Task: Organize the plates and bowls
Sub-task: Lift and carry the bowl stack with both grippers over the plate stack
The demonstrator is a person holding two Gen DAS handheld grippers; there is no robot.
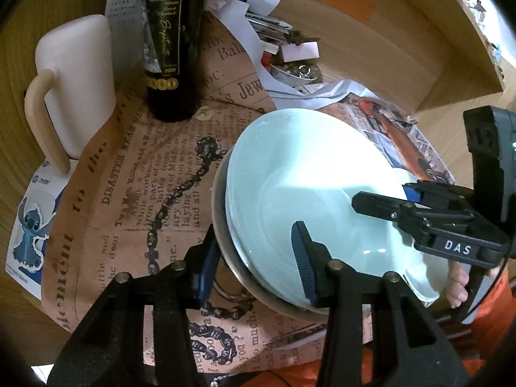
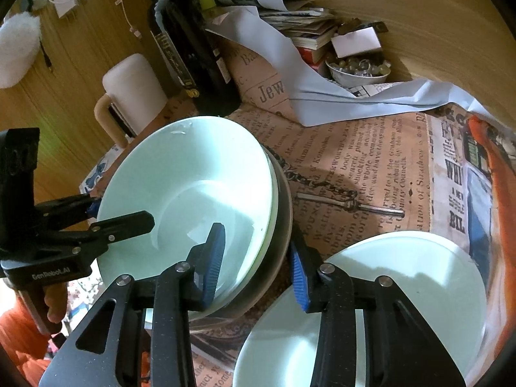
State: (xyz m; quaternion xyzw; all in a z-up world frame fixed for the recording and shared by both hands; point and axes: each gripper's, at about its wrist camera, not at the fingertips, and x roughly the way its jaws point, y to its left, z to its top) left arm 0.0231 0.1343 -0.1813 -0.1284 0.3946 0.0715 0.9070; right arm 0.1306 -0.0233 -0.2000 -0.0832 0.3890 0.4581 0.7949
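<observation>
A pale mint-green ceramic plate (image 1: 309,174) lies on top of a stack nested in a dark grey metal bowl (image 1: 225,242), which sits on the newsprint-patterned brown paper (image 1: 135,200) covering the wooden tabletop (image 1: 380,51). The left tool (image 1: 254,258) straddles the stack's near rim, one blue ribbed pad inside the plate and one outside the bowl; whether the pads press cannot be told. The right tool (image 2: 256,264) straddles the opposite rim the same way, its jaws narrow, contact likewise unclear. A second pale green plate (image 2: 419,290) lies just beside the stack, under the right tool. Behind stand a dark wine bottle (image 1: 171,42) and a white jug with a beige handle (image 1: 77,77)
</observation>
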